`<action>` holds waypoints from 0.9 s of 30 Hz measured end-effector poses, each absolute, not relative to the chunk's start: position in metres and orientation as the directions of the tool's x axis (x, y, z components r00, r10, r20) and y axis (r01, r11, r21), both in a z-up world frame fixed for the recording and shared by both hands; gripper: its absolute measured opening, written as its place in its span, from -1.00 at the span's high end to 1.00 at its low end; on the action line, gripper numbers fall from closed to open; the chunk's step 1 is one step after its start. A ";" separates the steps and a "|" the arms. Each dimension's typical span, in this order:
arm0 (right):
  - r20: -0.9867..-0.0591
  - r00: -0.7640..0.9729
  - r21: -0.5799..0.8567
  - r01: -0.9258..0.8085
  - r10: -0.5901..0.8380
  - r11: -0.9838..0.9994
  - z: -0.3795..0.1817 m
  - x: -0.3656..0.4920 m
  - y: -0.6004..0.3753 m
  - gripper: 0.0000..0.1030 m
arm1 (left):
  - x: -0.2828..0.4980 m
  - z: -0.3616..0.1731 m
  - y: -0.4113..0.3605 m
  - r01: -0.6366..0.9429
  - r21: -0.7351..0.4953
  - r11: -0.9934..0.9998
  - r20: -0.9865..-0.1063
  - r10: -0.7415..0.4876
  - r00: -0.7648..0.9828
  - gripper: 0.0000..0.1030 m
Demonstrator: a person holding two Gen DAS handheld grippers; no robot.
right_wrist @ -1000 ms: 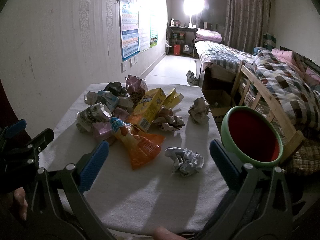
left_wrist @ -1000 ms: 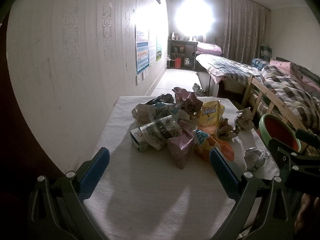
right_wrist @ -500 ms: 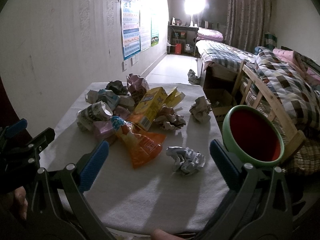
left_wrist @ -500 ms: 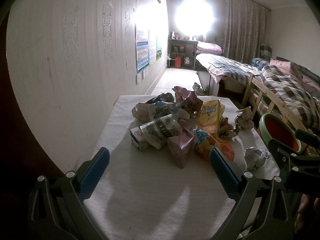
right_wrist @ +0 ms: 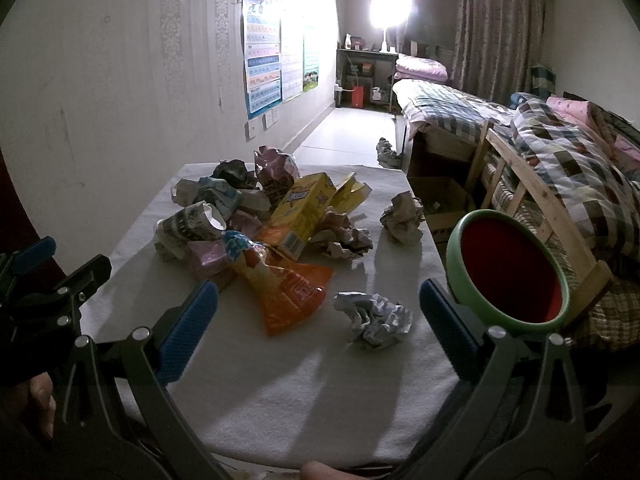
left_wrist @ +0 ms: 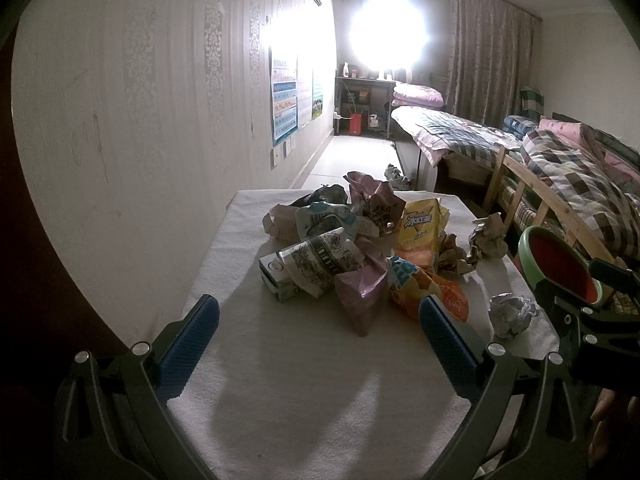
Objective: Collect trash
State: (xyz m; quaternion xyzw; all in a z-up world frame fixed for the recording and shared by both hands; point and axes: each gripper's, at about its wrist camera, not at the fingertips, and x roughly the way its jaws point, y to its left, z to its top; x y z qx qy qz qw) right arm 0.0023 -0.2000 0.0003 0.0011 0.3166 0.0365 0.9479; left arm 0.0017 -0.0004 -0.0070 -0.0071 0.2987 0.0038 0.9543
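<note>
Against a pale papered wall (left_wrist: 120, 120) hung with charts stands the table (right_wrist: 288, 380), covered in a white cloth, with beds under checked quilts (right_wrist: 568, 168) along the other side of the room and a bright lamp (left_wrist: 386, 32) glaring at the far end. Just off the table's right edge sits a round bin (right_wrist: 508, 272), green outside and red inside, its mouth tilted toward the camera.

On the cloth lies the trash. The main heap (left_wrist: 340, 248) sits in the far half of the table: crushed cartons, a printed paper cup on its side, purple wrappers and a yellow drink box (right_wrist: 306, 208) leaning across the pile. An orange snack bag (right_wrist: 288, 292) spills out of the heap toward the near edge. To the right of the heap a brownish paper ball (right_wrist: 402, 218) lies apart near the table's right edge, and closer to the camera a white crumpled paper ball (right_wrist: 376, 320) rests alone, between the orange bag and the bin.

The left hand-held gripper (left_wrist: 318, 344) hovers above the near, bare part of the cloth, its blue pads spread wide with nothing between them, facing the heap. The right hand-held gripper (right_wrist: 318, 320) is likewise spread wide and empty, low over the cloth, with the white paper ball lying just ahead between its fingers, not touched by either pad.
</note>
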 end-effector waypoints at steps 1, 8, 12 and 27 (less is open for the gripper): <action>-0.600 0.797 0.024 -0.067 0.068 0.997 -0.002 0.002 -0.199 -0.93 | 0.002 -0.012 0.000 -0.011 -0.011 1.000 -0.570 0.003 0.822 -0.85; -0.599 0.798 0.025 -0.064 0.066 0.998 -0.001 0.001 -0.199 -0.93 | 0.002 -0.011 0.000 -0.011 -0.011 1.000 -0.571 0.003 0.821 -0.85; -0.599 0.798 0.025 -0.064 0.066 0.998 -0.001 0.001 -0.200 -0.93 | 0.002 -0.012 0.000 -0.012 -0.011 1.000 -0.572 0.003 0.821 -0.85; -0.601 0.797 0.027 -0.063 0.066 0.998 -0.002 0.001 -0.200 -0.93 | 0.003 -0.011 0.000 -0.012 -0.011 1.000 -0.573 0.003 0.820 -0.85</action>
